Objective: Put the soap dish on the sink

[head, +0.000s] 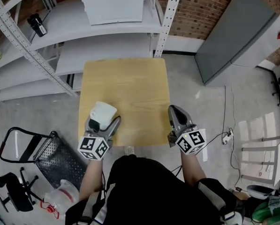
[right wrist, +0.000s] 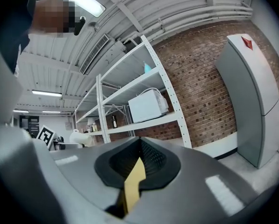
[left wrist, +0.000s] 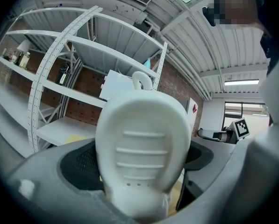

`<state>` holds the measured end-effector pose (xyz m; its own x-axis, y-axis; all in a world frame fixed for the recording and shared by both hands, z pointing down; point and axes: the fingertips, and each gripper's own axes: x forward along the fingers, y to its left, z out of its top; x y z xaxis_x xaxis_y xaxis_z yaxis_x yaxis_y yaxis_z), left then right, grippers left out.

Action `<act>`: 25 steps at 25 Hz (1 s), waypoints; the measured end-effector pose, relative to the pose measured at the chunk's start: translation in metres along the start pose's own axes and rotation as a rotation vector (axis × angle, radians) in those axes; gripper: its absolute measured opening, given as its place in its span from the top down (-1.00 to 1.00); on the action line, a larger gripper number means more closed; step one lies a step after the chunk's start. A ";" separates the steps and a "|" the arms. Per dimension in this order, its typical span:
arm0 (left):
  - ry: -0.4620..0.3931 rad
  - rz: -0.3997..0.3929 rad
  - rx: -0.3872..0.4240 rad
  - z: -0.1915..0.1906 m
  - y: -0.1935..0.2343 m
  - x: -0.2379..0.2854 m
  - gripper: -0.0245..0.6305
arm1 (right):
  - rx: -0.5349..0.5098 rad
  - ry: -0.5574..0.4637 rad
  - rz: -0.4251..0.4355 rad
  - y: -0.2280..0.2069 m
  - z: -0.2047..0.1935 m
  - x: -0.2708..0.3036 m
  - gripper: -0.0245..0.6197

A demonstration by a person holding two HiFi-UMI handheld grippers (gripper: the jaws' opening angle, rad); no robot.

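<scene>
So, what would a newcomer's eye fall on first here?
The white soap dish, clamped in the left gripper over the near left corner of the wooden table. Next, the right gripper, shut and empty, at the table's near right. No sink is in view.

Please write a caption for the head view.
Left gripper holds a white soap dish over the wooden table; right gripper is shut, empty.

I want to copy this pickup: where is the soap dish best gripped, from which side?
Probably its narrow end, approached from the person's side, as the left gripper holds the soap dish now: that end fits between the jaws, while the broad ridged bowl looks harder to span.
</scene>
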<state>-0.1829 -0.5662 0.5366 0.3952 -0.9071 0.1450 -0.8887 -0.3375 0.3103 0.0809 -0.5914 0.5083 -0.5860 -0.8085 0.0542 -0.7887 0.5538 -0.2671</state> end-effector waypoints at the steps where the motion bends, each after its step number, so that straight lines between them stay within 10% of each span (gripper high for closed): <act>1: 0.011 -0.005 -0.005 -0.003 0.004 0.001 -0.56 | 0.001 0.005 -0.006 0.001 -0.003 0.004 0.90; 25: 0.438 0.104 -0.102 -0.110 0.062 0.043 -0.56 | 0.069 0.218 -0.108 -0.017 -0.082 0.054 0.90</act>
<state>-0.1952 -0.5987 0.6649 0.3858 -0.7356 0.5569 -0.9101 -0.2043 0.3606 0.0474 -0.6280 0.5944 -0.5310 -0.7960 0.2904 -0.8389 0.4454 -0.3130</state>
